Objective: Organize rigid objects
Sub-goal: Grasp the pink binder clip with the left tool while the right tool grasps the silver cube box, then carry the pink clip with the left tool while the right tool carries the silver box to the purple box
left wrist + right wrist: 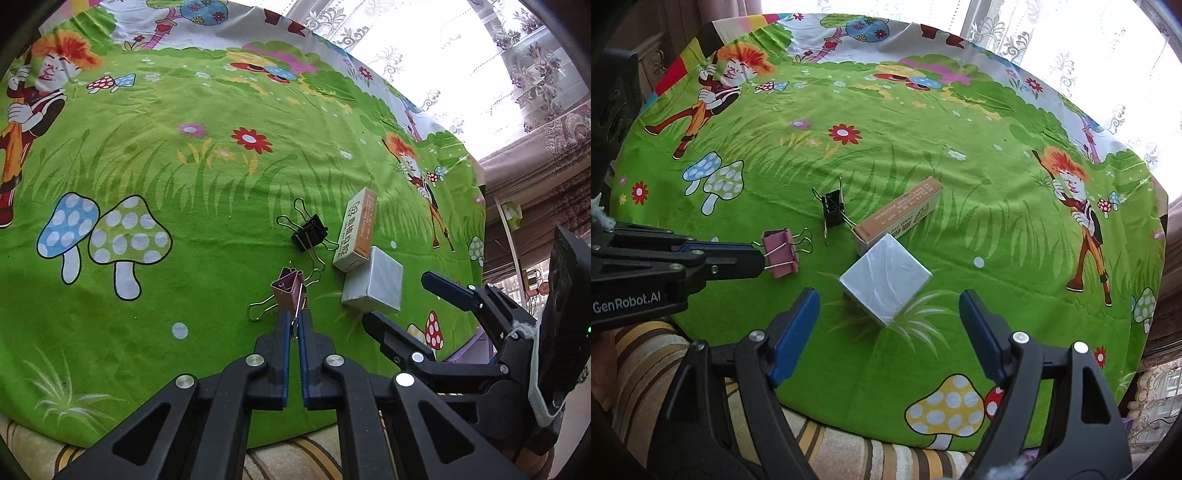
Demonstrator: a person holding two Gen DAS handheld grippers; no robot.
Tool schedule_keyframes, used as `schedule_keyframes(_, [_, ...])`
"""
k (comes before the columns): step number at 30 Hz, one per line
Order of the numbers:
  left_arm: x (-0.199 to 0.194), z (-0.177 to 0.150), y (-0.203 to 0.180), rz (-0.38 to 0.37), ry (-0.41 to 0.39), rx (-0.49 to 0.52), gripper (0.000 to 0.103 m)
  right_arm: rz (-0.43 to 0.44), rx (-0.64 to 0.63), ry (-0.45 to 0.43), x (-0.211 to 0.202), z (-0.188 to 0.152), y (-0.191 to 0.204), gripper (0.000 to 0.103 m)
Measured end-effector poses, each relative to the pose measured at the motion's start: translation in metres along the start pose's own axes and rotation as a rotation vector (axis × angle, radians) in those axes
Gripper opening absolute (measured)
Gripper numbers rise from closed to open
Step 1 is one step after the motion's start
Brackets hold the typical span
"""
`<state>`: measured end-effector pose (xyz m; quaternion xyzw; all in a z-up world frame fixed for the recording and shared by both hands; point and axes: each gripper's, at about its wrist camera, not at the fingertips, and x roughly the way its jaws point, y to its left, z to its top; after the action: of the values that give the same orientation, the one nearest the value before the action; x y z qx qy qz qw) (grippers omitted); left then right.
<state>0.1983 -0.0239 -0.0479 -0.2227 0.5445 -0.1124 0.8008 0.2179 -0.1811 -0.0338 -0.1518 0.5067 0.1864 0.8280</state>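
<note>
My left gripper [293, 314] is shut on a wire handle of a pink binder clip [289, 291], which rests on or just above the green cartoon cloth [184, 184]; the clip also shows in the right wrist view [780, 253]. A black binder clip [309, 232] lies just beyond it [833, 208]. A long tan-and-white box [354, 229] lies beside a silver foil-wrapped box [373, 286]. My right gripper [888, 306] is open, its fingers either side of and just short of the silver box [886, 282]. The tan box [899, 218] touches the silver box's far side.
The cloth covers a table whose front edge shows striped fabric [849, 458] below it. Lace curtains and a bright window [461, 55] stand behind the table. The right gripper [397, 306] shows in the left wrist view, close to the silver box.
</note>
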Motion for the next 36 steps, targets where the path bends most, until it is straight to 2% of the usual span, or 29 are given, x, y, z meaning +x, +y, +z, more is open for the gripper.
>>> schedule_keyframes(9, [-0.012,-0.001,0.009,-0.007,-0.055,-0.034,0.005,0.053,0.251,0.058,0.019,0.007,-0.019,0.08])
schedule_keyframes(10, [-0.013,-0.001,0.008,-0.005,-0.058,-0.031,0.007,0.058,0.263,0.06,0.02,0.007,-0.02,0.078])
schedule_keyframes(12, [-0.013,0.0,0.007,-0.004,-0.06,-0.024,0.011,0.065,0.277,0.071,0.024,0.007,-0.022,0.055])
schedule_keyframes(13, [-0.011,0.0,0.005,0.007,-0.058,-0.022,0.022,0.068,0.285,0.073,0.024,0.006,-0.023,0.052])
schedule_keyframes(14, [-0.009,0.001,0.004,0.021,-0.055,-0.018,0.038,0.075,0.291,0.068,0.024,0.005,-0.024,0.052])
schedule_keyframes(16, [-0.006,0.003,0.002,0.039,-0.061,-0.006,0.053,0.08,0.299,0.061,0.022,0.003,-0.026,0.051])
schedule_keyframes(21, [0.0,0.014,-0.009,0.089,-0.069,0.075,0.053,0.092,0.346,0.031,0.01,-0.009,-0.038,0.05])
schedule_keyframes(30, [0.033,0.013,-0.03,0.174,0.032,0.201,0.052,0.052,0.399,-0.044,-0.022,-0.038,-0.051,0.05])
schedule_keyframes(32, [0.036,0.013,-0.03,0.189,0.035,0.207,0.041,0.042,0.398,-0.067,-0.032,-0.044,-0.05,0.05])
schedule_keyframes(34, [0.037,0.013,-0.029,0.167,0.046,0.206,0.029,0.033,0.395,-0.091,-0.041,-0.05,-0.049,0.05])
schedule_keyframes(36, [0.036,0.011,-0.028,0.162,0.045,0.207,0.028,0.027,0.399,-0.113,-0.049,-0.056,-0.049,0.05])
